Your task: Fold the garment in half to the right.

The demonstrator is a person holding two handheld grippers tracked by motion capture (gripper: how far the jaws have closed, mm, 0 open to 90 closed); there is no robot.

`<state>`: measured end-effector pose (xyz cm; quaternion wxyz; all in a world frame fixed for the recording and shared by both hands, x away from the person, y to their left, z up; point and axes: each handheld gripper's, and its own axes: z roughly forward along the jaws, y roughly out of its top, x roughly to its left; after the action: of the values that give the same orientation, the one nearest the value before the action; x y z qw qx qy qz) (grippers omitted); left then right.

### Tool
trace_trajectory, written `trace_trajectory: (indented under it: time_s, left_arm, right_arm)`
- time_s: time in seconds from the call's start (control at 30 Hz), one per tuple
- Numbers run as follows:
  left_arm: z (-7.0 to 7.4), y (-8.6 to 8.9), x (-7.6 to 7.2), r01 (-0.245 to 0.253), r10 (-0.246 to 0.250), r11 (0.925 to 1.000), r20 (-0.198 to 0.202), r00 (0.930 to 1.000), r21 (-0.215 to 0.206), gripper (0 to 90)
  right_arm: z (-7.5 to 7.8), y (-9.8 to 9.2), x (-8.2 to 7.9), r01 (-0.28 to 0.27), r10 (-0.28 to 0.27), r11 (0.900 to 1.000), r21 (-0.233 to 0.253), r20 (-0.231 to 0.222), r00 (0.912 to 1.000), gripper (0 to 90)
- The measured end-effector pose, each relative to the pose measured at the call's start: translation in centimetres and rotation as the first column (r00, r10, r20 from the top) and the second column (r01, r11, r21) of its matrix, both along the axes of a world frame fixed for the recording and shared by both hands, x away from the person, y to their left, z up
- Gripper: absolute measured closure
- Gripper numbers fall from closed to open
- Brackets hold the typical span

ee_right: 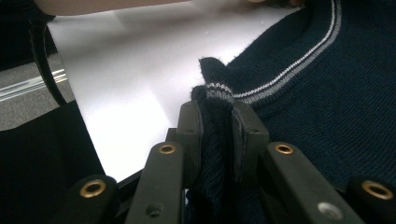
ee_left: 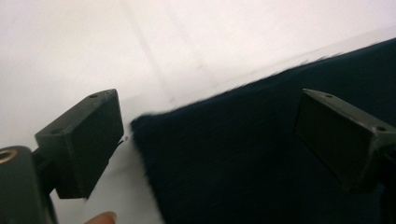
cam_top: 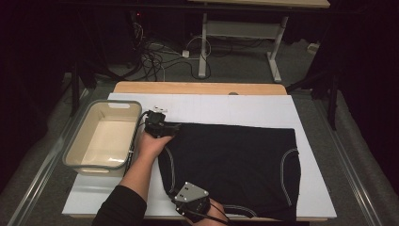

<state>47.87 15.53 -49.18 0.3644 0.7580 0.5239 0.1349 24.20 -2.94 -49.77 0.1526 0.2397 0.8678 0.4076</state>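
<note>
Right gripper view: soft, limp knit sweater, striped hem clamped in right gripper jaws; left gripper jaws apart astride its corner.

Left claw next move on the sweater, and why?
Probably close the left claw on the sweater corner. Its jaws stand open astride that corner, while the right claw is already shut on the striped edge, so both would then hold it.

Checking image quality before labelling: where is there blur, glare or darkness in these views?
High view: room edges fall into black, dark garment shows little detail. Left gripper view: white board glares, garment's edge soft. Right gripper view: knit and trim sharp around the right tool.
</note>
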Motion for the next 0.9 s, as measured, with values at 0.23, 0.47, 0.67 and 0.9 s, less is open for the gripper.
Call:
trace_trajectory:
  time_s: [0.23, 0.47, 0.67, 0.9]
  left_arm:
    - [0.0, -0.1, -0.1, -0.042, 0.043, 0.9977, -0.021, 0.9988, 0.054, 26.4]
    - [-0.1, 0.0, -0.6, -0.071, 0.071, 0.9964, 0.001, 0.9974, 0.046, 46.4]
    - [-0.1, 0.0, -0.8, -0.031, 0.031, 0.9991, 0.008, 0.9995, 0.028, 59.4]
    - [-0.2, -0.1, -0.9, 0.009, -0.009, 0.9997, 0.017, 0.9998, 0.023, 70.3]
  right_arm:
    - [0.0, 0.0, -0.1, -0.001, 0.001, 1.0, -0.004, 0.005, 1.0, 75.8]
    - [0.0, 0.1, -0.1, 0.0, 0.0, 1.0, -0.006, 0.006, 1.0, 75.7]
    - [0.0, 0.1, -0.1, 0.002, -0.002, 1.0, -0.008, 0.009, 1.0, 75.7]
    - [0.0, 0.1, -0.1, 0.001, -0.001, 1.0, -0.009, 0.01, 0.9999, 75.7]
